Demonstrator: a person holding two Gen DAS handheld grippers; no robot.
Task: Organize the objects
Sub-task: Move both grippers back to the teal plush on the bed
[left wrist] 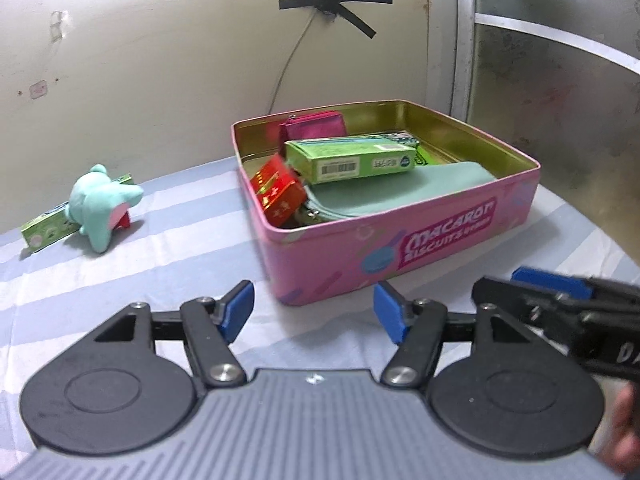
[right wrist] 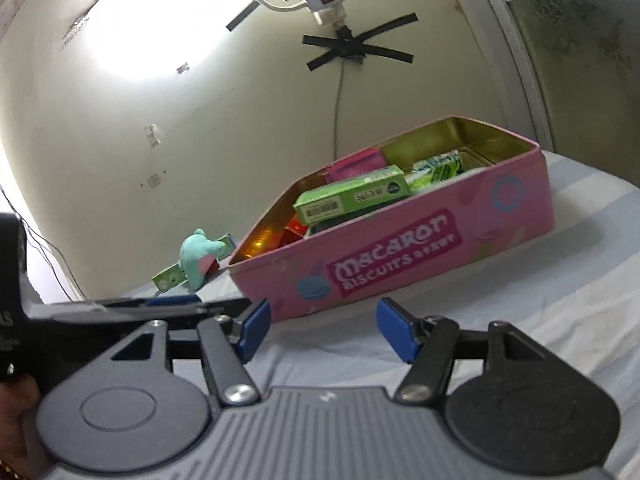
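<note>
The pink tin (left wrist: 400, 248) sits open on the striped bed sheet (left wrist: 120, 280) near the wall; its long lettered side faces both grippers; a green carton (left wrist: 348, 160) lies along that axis atop a teal pouch (left wrist: 384, 196). The left gripper (left wrist: 314, 312) and right gripper (right wrist: 322, 330) have jaws apart, nothing between; a teal plush (left wrist: 106, 208) lies near the sheet's far left edge.

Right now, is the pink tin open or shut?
Open. The pink tin has no lid on, and the green box inside shows from above.
</note>
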